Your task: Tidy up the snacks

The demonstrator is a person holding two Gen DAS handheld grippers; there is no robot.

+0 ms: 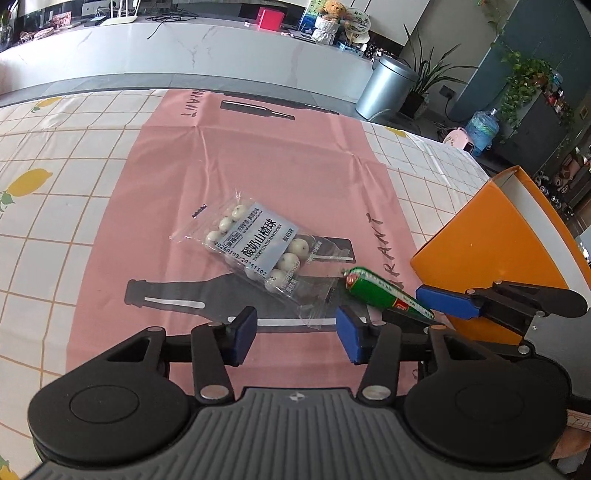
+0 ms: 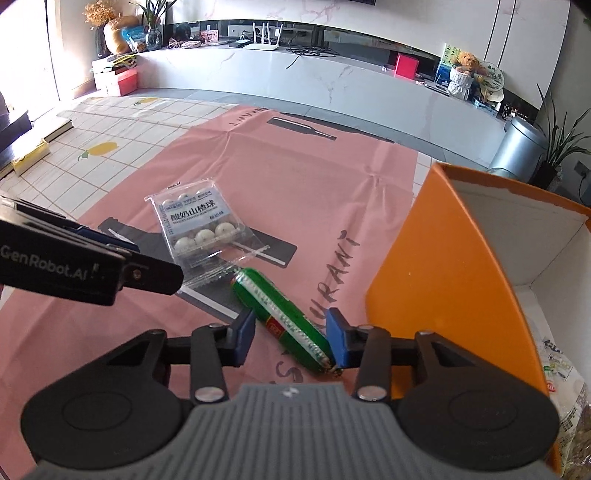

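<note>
Straddling the green sausage (image 2: 282, 317) with our right gripper (image 2: 291, 334) open, left gripper (image 1: 295, 332) open too; slanted, it could squirt sideways.

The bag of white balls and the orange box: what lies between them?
A green sausage lies on the pink cloth between the bag and box, seen in the right wrist view.

- We see a long white marble-look counter (image 2: 332, 85) running across twelve o'clock.
- At two o'clock a grey metal bin (image 1: 388, 86) stands beside a potted plant (image 1: 428, 77).
- Bright daylight floods in at ten o'clock in our right wrist view.
- Glossy white cabinets (image 2: 528, 33) rise behind.
</note>
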